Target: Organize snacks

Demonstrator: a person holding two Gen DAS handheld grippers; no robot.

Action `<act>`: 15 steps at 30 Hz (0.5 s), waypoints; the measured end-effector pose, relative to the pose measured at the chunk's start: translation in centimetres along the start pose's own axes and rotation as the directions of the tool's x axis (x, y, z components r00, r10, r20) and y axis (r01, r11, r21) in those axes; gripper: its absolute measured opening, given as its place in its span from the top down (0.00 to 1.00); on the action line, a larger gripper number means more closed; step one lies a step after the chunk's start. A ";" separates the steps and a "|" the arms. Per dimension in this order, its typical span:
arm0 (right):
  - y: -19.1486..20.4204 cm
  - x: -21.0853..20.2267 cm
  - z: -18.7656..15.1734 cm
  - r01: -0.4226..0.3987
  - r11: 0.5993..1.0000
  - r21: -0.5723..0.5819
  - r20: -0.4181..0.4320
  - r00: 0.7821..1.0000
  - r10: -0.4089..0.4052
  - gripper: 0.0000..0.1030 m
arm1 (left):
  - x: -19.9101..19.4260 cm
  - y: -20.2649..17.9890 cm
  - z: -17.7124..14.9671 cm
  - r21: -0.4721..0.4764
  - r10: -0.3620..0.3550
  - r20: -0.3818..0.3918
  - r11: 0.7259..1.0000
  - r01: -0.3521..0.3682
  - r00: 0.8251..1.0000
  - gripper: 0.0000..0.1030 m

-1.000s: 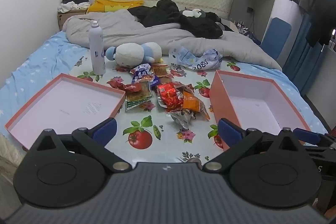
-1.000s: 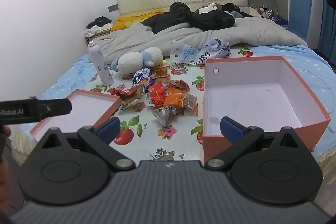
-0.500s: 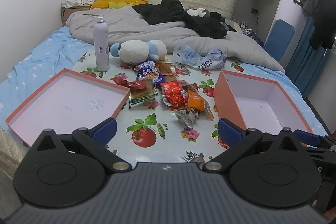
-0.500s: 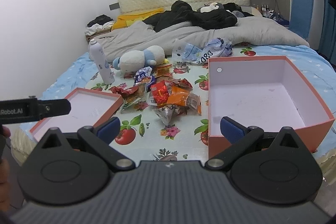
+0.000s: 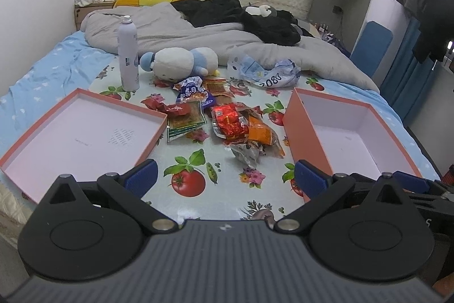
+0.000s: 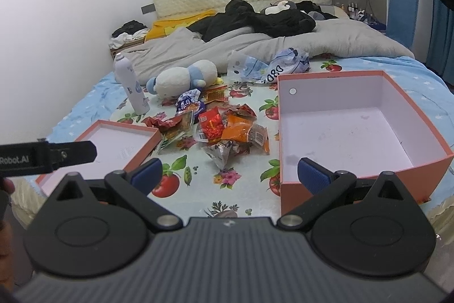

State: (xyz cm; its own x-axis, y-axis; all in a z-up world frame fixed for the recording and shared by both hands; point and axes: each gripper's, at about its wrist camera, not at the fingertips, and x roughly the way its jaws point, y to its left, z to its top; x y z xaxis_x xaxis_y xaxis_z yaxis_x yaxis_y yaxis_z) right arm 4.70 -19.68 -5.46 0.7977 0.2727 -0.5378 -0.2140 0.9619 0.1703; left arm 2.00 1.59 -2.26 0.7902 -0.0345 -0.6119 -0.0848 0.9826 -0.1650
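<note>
A pile of snack packets (image 5: 227, 118) in red, orange, blue and silver lies on a fruit-print cloth (image 5: 198, 183) on the bed; it also shows in the right wrist view (image 6: 227, 129). An empty deep orange box (image 5: 349, 132) (image 6: 343, 127) stands right of the pile. A shallow orange lid (image 5: 82, 132) (image 6: 119, 144) lies left of it. My left gripper (image 5: 225, 178) is open and empty, above the near edge of the cloth. My right gripper (image 6: 229, 172) is open and empty, short of the pile.
A white spray bottle (image 5: 128, 53) stands behind the lid. A plush toy (image 5: 178, 63) and a crumpled plastic bag (image 5: 266, 73) lie behind the snacks. A grey duvet (image 5: 198, 33) and black clothes (image 5: 247, 16) cover the far bed. A blue chair (image 5: 371, 47) stands right.
Both grippers have moved forward a little toward the bed, so the snacks and boxes look slightly closer. Both stay open and empty.
</note>
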 end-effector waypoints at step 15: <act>-1.0 0.0 -1.2 0.011 1.000 0.009 -0.020 1.000 -0.011 0.00 | 0.2 -1.1 -1.5 0.019 -0.026 -0.001 0.999 0.026 1.000 0.00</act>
State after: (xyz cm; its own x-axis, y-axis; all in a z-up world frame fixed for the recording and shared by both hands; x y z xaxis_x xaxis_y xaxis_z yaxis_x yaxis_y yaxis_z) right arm 4.25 -20.66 -6.65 0.7885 0.2623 -0.5563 -0.1997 0.9647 0.1718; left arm 1.32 0.21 -3.31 0.7913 -0.0600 -0.6085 -0.0527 0.9848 -0.1657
